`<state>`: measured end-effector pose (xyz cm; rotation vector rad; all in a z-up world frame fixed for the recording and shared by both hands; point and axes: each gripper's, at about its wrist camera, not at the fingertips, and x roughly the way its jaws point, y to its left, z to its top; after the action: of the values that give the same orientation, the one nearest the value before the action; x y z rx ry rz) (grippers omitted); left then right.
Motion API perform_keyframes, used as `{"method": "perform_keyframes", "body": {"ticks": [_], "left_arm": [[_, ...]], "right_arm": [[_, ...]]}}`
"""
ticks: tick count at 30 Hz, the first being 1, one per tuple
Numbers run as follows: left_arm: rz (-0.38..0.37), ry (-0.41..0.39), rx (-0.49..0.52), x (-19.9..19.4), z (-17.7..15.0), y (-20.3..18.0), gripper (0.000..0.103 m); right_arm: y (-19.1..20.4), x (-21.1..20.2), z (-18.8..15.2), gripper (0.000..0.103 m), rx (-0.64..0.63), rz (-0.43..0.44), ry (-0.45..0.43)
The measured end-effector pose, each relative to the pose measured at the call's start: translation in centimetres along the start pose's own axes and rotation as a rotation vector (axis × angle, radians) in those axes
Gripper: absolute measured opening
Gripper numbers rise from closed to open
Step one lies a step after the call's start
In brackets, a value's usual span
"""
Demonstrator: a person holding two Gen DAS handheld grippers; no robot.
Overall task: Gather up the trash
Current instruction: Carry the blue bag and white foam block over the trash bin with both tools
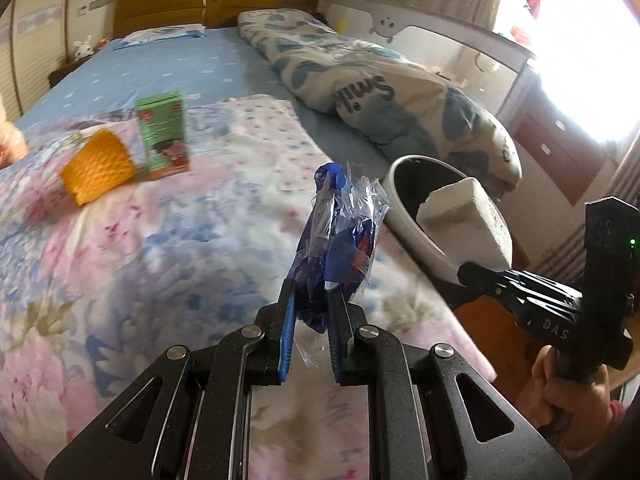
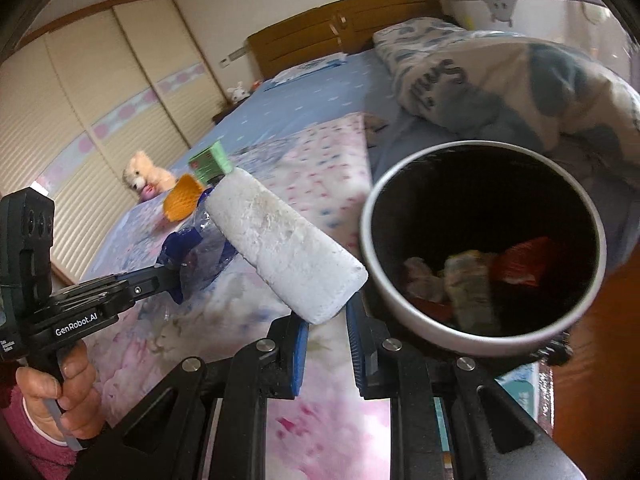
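While both claws hang over the foot of the bed, the scene reads as follows.

Left claw: the left claw (image 1: 312,300) is clamped on a crumpled clear-and-blue plastic wrapper (image 1: 342,240), which stands up between its blue-padded fingers (image 1: 287,332) above the pink and blue floral quilt (image 1: 160,240).
Right claw: the right claw (image 2: 328,320) is closed on one end of a white rectangular foam block (image 2: 280,244), which slants up and to the left from the fingers.
Trash bin: a round white-rimmed bin with a dark inside (image 2: 400,312) stands just beside the bed's edge, close to the right of the foam block; inside lie a red scrap (image 2: 524,260), a pale crumpled piece and what looks like a small printed packet, blurred.
Still on the bed: an orange waffle-textured piece (image 1: 98,168) touches or nearly touches a green upright carton (image 1: 164,136); both sit well apart from the bin.
In the way: a rolled white-and-blue patterned duvet (image 1: 400,96) lies along the bed right behind the bin; seen from the right wrist, the foam block hides part of the wrapper and carton.
Around: a cream plush toy (image 2: 148,176) on the far bed edge, a wooden headboard (image 1: 216,4), pale sliding wardrobe doors (image 2: 80,100), a hand in a pink sleeve (image 2: 60,396) on the left claw's handle.
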<state>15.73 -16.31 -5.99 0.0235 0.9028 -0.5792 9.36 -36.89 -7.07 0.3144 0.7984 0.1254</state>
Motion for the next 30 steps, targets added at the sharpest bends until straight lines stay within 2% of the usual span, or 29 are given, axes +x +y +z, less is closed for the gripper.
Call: {"method": "perform_keyframes", "body": {"ticks": [12, 30], "left_arm": [[-0.036, -0.001, 0.072, 1.3, 1.6, -4.4, 0.013], [-0.057, 0.016, 0.172, 4.2, 4.1, -10.2, 0.013]], "right_arm": [[-4.8, -2.8, 0.2, 0.018, 0.085, -0.083, -0.043], [-8.7, -3.8, 1.5, 0.019, 0.154, -0.162, -0.043]]}}
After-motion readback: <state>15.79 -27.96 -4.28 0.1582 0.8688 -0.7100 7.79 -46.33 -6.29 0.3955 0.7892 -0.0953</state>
